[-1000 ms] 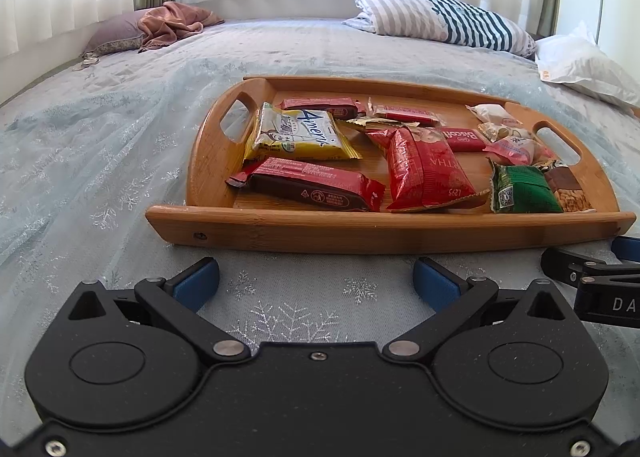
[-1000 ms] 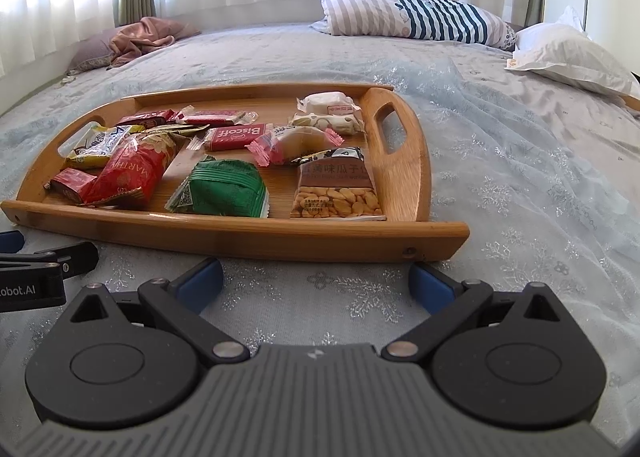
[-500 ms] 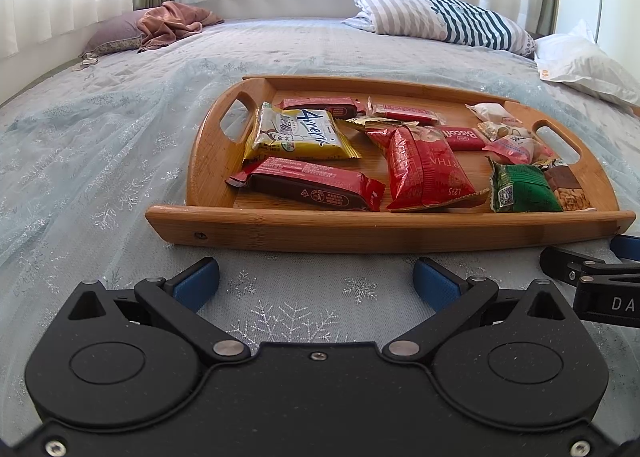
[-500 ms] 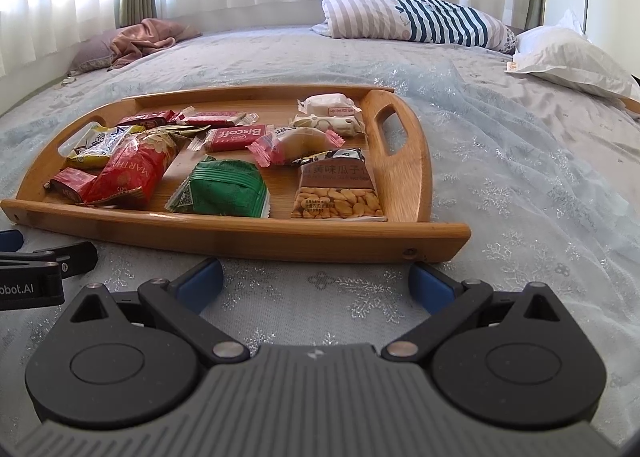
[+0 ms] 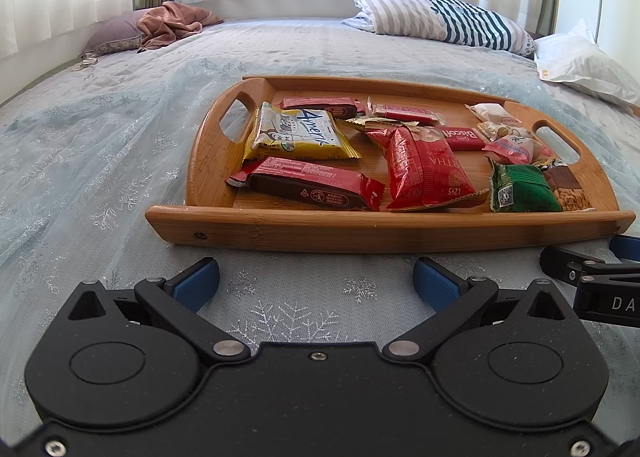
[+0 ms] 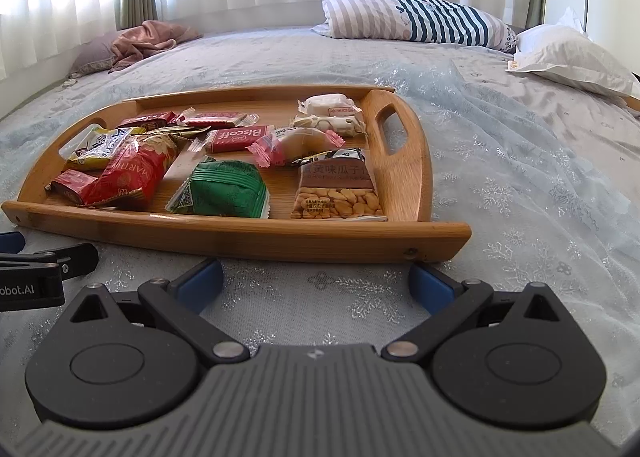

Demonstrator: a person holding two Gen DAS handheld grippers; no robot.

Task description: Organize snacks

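Note:
A wooden tray (image 5: 360, 231) (image 6: 248, 235) with two cut-out handles lies on the bed and holds several snack packets. Among them are a yellow packet (image 5: 298, 133), a long red bar (image 5: 308, 185), a red bag (image 5: 424, 171) (image 6: 132, 173), a green packet (image 5: 520, 189) (image 6: 224, 189) and a packet of seeds (image 6: 338, 191). My left gripper (image 5: 316, 283) is open and empty just in front of the tray's near rim, at its left half. My right gripper (image 6: 316, 283) is open and empty in front of the rim's right half.
The bed has a pale blue snowflake cover (image 5: 100, 161). A striped pillow (image 5: 444, 23) and a white pillow (image 5: 588, 67) lie at the far right. A mauve pillow with a pink cloth (image 5: 160, 25) lies at the far left. Curtains hang behind.

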